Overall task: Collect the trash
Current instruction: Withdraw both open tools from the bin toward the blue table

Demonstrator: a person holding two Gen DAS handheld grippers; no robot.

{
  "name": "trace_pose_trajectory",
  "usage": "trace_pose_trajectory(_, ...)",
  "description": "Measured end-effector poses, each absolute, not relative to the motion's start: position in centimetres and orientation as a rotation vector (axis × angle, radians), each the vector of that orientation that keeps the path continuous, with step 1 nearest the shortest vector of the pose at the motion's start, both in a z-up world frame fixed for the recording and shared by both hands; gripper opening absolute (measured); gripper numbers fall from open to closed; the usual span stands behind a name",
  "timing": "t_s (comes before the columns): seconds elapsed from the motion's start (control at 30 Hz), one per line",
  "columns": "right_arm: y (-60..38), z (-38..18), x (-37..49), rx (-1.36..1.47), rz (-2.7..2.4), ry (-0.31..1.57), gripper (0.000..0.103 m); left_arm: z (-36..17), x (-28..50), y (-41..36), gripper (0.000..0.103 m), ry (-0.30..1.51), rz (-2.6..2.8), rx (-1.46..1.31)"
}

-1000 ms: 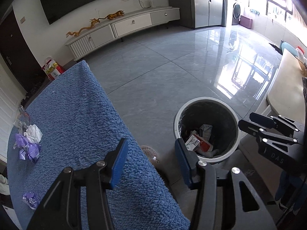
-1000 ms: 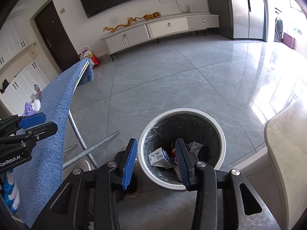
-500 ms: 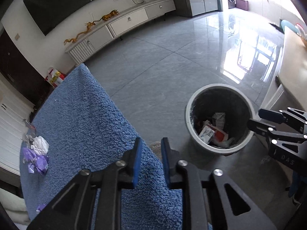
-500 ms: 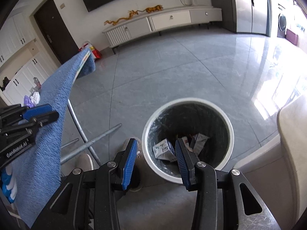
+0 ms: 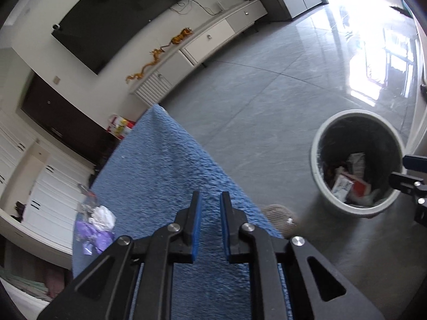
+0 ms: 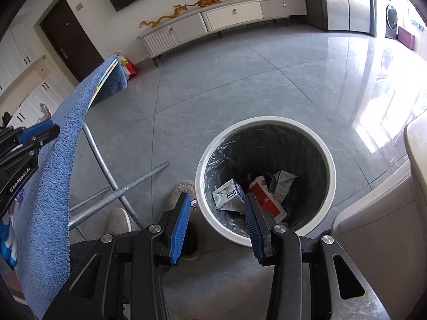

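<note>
My left gripper (image 5: 209,200) has its blue pads close together with a narrow gap, and the jaws are closing with nothing between them; only the blue towel (image 5: 165,160) shows through the slot. That towel covers a table on metal legs (image 6: 106,170). At its far left edge I see the trash waiting: a white crumpled wad (image 5: 102,216) touching a cluster of purple wrappers (image 5: 93,236), well apart from my pads.

My right gripper (image 6: 217,208) holds its fingers clearly apart and empty, tilted down over the near rim of the white bin (image 6: 331,165). The bin stands on the grey tiled floor (image 6: 240,85), lined with a dark bag, and in its bottom lie small cartons (image 6: 229,194), one white and blue, one red and white. Just left of the bin I see a person's slippered feet (image 6: 117,220). Beyond, a low white cabinet (image 6: 226,16) runs along the wall.
</note>
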State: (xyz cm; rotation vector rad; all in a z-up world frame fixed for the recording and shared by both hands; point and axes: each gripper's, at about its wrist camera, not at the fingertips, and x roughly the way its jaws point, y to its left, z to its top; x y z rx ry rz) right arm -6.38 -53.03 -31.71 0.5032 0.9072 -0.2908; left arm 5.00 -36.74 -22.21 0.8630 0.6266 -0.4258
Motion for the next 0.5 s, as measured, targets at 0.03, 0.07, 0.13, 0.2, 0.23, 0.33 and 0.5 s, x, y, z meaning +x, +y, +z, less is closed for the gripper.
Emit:
trace_pose_trajectory(0.03, -53.1, -31.8, -6.4, 0.504, -0.290, 0.908, 0.041, -22.2, 5.1, -36.7, 0.013, 0.620, -0.417, 0.869)
trace_pose_trajectory(0.07, -53.1, -31.9, -6.3, 0.505, -0.290, 0.908, 0.041, -22.3, 5.1, -36.6, 0.013, 0.614, -0.411, 0.873)
trace_pose_trajectory(0.13, -53.1, -32.0, -6.2, 0.506, -0.289, 0.910, 0.041, -22.2, 5.2, -36.4, 0.013, 0.608, -0.404, 0.878)
trace_pose_trajectory(0.2, -53.1, -32.0, -6.2, 0.505, -0.289, 0.911, 0.041, -22.1, 5.3, -36.3, 0.013, 0.609, -0.401, 0.876)
trace_pose_trajectory(0.23, -53.0, -31.9, -6.1, 0.503, -0.288, 0.911, 0.041, -22.0, 5.4, -36.2, 0.013, 0.609, -0.400, 0.874)
trace_pose_trajectory(0.33, -52.9, -31.5, -6.2, 0.497, -0.288, 0.909, 0.041, -21.6, 5.5, -35.7, 0.016, 0.609, -0.398, 0.859)
trace_pose_trajectory(0.5, -52.2, -29.8, -6.0, 0.472, -0.277, 0.890, 0.041, -20.1, 5.6, -34.0, 0.016, 0.614, -0.418, 0.792)
